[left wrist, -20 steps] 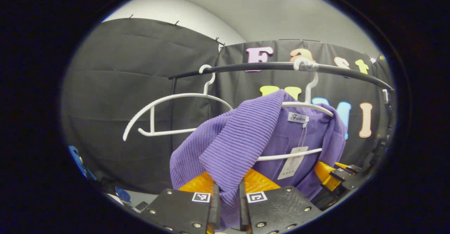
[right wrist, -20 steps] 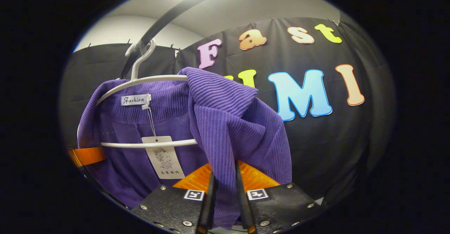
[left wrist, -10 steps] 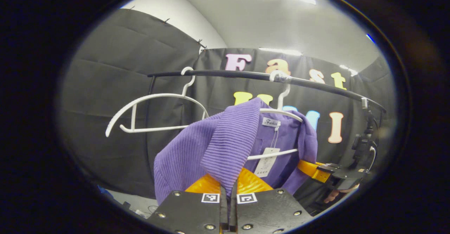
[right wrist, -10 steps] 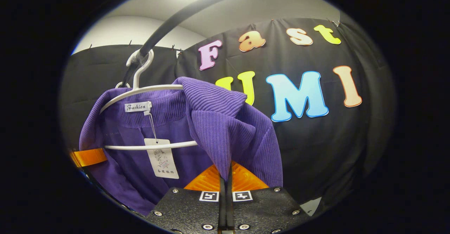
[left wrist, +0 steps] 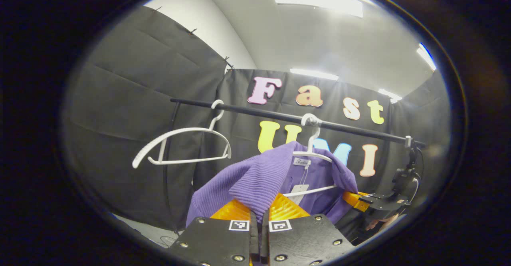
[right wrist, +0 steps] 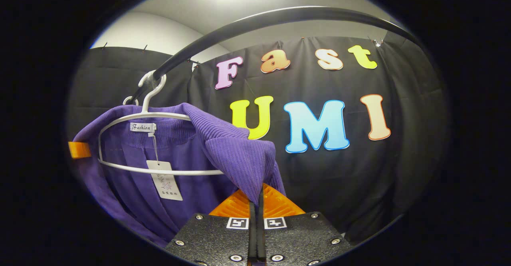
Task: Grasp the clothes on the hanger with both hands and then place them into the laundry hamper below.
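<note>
A purple ribbed garment (left wrist: pixel 259 178) (right wrist: pixel 223 150) drapes over a white hanger (left wrist: pixel 313 154) (right wrist: pixel 139 118) that hooks on a black rail (left wrist: pixel 279 116) (right wrist: pixel 255 18). In the left gripper view my left gripper (left wrist: pixel 259 222) is shut on a fold of one shoulder of the garment. My right gripper (right wrist: pixel 255 210) is shut on a fold of the other shoulder in the right gripper view. A paper tag (right wrist: pixel 163 180) hangs inside the collar. The right gripper (left wrist: pixel 361 200), held by a hand, shows at the far side of the garment in the left gripper view.
An empty white hanger (left wrist: pixel 183 146) hangs on the rail to the left of the garment. A black upright post (left wrist: pixel 167 170) carries the rail's left end. A clamp and cable (left wrist: pixel 407 170) sit at the rail's right end.
Both grippers closed fully on the purple fabric. Both have drawn back from the rail, stretching the shoulders outward, so hanger and garment look smaller and farther off.
</note>
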Tool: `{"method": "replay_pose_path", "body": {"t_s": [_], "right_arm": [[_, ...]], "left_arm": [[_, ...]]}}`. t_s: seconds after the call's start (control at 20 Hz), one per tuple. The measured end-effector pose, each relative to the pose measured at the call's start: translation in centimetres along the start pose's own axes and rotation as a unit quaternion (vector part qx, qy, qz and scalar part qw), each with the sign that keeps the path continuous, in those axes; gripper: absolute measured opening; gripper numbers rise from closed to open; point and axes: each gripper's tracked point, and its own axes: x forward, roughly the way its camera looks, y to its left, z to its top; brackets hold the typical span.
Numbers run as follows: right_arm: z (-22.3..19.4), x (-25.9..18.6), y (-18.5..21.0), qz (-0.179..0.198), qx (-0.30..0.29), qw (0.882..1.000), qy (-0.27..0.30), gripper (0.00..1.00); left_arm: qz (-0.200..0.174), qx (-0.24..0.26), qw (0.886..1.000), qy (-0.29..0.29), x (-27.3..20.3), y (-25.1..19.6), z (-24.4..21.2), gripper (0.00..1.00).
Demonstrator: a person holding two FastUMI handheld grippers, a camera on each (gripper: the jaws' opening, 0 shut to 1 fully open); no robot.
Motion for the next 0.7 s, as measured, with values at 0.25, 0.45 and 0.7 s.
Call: {"method": "replay_pose_path", "body": {"t_s": [0.25,0.45,0.7], "right_arm": [[1.0,1.5,-2.2,-0.016,-0.022,0.999,-0.032,0.0],[2.2,2.3,-2.9,-0.015,-0.03,0.998,-0.055,0.0],[3.6,3.7,-3.6,-0.009,-0.077,0.993,-0.083,0.0]], "left_arm": [[0.023,0.026,0.999,-0.022,-1.0,1.8,3.3,0.02],[0.025,0.038,0.999,-0.029,-1.4,2.9,4.9,0.02],[0.036,0.057,0.997,-0.046,-0.1,3.7,6.6,0.02]]}}
